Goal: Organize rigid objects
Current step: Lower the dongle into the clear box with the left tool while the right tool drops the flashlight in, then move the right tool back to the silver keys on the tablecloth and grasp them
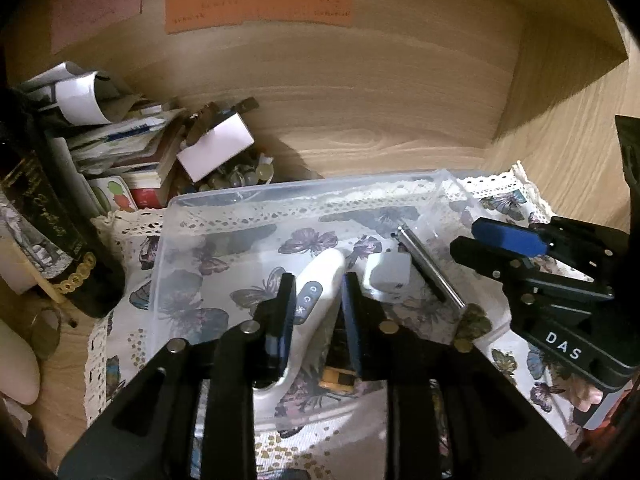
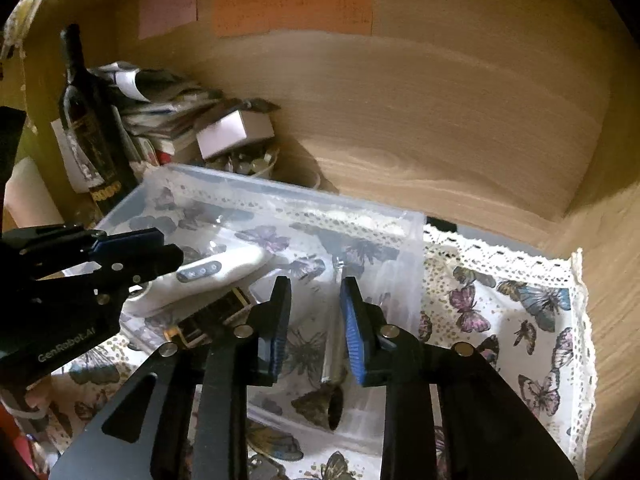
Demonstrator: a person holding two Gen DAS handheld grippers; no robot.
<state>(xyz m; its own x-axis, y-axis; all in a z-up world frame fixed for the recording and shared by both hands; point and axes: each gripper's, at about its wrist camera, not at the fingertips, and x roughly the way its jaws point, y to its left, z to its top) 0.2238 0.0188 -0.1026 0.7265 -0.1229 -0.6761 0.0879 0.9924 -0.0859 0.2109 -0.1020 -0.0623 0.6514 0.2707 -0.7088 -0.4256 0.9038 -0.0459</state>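
A clear plastic bin (image 1: 172,216) (image 2: 412,264) stands on a butterfly-print cloth. A white handheld device with grey buttons (image 1: 320,268) (image 2: 224,268) lies in the bin. My left gripper (image 1: 319,280) (image 2: 170,246) is open, its fingers on either side of the device with a gap showing. A white block (image 1: 390,276), a metal rod (image 1: 432,268) (image 2: 334,344) and a yellow-and-black toy (image 1: 336,380) (image 2: 212,312) also lie in the bin. My right gripper (image 2: 314,280) (image 1: 466,236) is open above the rod and does not press on it.
A dark wine bottle (image 1: 44,208) (image 2: 88,120) stands left of the bin. Behind it are stacked books and papers (image 1: 132,152) and a white box (image 1: 218,146) (image 2: 232,132) over a bowl of small round things. Wooden walls carry coloured notes (image 1: 260,4). The lace-edged cloth (image 2: 520,300) spreads right.
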